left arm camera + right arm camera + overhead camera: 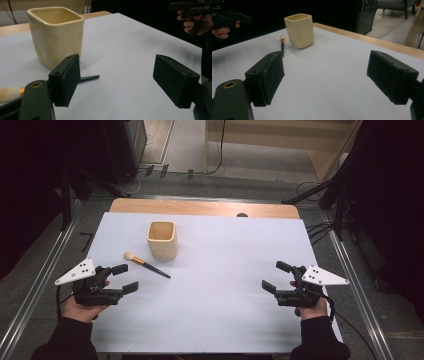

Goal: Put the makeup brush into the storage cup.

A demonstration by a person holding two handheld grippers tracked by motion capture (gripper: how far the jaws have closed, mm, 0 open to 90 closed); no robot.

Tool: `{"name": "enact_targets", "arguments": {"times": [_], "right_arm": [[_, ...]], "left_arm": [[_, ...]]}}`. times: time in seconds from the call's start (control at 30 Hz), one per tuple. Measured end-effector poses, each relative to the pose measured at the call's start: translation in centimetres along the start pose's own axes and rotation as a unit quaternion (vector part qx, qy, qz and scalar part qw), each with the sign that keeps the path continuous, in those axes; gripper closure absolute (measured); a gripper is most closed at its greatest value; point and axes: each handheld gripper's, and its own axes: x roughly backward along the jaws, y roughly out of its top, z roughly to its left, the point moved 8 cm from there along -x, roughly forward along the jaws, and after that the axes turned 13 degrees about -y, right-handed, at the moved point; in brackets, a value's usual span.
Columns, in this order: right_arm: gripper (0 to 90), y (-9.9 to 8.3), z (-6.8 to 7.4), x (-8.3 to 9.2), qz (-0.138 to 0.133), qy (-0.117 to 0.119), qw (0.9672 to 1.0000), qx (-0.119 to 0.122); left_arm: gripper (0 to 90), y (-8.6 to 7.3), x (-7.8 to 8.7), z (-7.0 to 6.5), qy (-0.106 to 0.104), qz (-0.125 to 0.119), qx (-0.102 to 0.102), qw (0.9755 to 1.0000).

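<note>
We see a makeup brush (146, 264) lying flat on the table (225, 310), just beside a cream cup (162, 240), near our left gripper (125, 277). It looks light, slim, its tuft soft; we judge the stiff dark handle the best hold. Both grippers' fingers stand apart, empty; the right gripper (272, 276) waits well away.

Legible text, labels, brands, numbers, signs: none. The brush handle (88, 78) carries a faint pale marking along its dark stem, near the cream cup (57, 35), but it is too small and blurred to read. The cup's walls are plain and unmarked, and the white table cover (225, 270) bears no print.
</note>
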Motion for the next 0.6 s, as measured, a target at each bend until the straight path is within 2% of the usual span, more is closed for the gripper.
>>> {"name": "enact_targets", "arguments": {"times": [0.13, 0.3, 0.6], "right_arm": [[15.4, 0.11, 0.33, 0.16, -0.014, 0.005, 0.9999, 0.008], [16.5, -0.21, 0.49, -0.07, -0.012, 0.009, 0.9999, 0.006], [16.9, -0.36, 0.77, -0.30, -0.007, 0.016, 0.9998, 0.010]], "left_arm": [[22.2, 0.00, 0.05, -0.05, -0.002, -0.004, -0.001, 1.0000], [22.1, 0.01, 0.19, -0.03, -0.006, -0.010, -0.002, 0.9999], [21.6, -0.13, 0.09, -0.06, -0.007, -0.005, -0.005, 0.9999]]}}
